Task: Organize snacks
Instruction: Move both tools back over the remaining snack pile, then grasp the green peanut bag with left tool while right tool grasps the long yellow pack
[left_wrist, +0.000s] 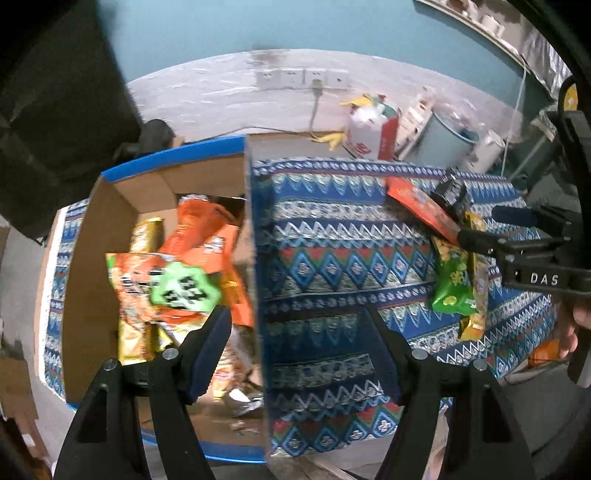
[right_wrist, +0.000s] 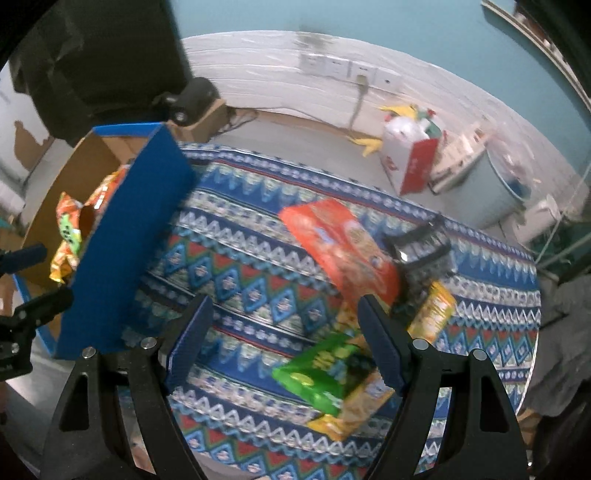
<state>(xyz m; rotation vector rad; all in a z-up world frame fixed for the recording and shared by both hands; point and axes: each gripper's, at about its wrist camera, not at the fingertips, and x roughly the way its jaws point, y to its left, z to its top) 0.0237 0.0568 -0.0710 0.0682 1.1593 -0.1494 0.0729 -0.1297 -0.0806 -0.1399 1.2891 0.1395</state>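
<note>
The loose snacks left to sort lie near the right edge of the desk (right_wrist: 258, 266): a green packet (right_wrist: 317, 376) on top of a yellow packet (right_wrist: 354, 410), an orange-red bag (right_wrist: 343, 243) beyond them, a small dark packet (right_wrist: 421, 251) touching that bag, and another yellow packet (right_wrist: 436, 306). All look like light, crinkly film pouches, slippery and easily crushed, so a pinch on a sealed end seam probably holds best. Their print is too blurred to read.

The right tongs (right_wrist: 284, 332) hover just short of the green packet, spread wide and empty. The left tongs (left_wrist: 295, 332), also wide and empty, straddle the near wall of the blue-edged cardboard box (left_wrist: 255, 295) at the desk's left side, where orange packets (left_wrist: 192, 254) already lie. The only readable writing is "DAS" on the right tool.
</note>
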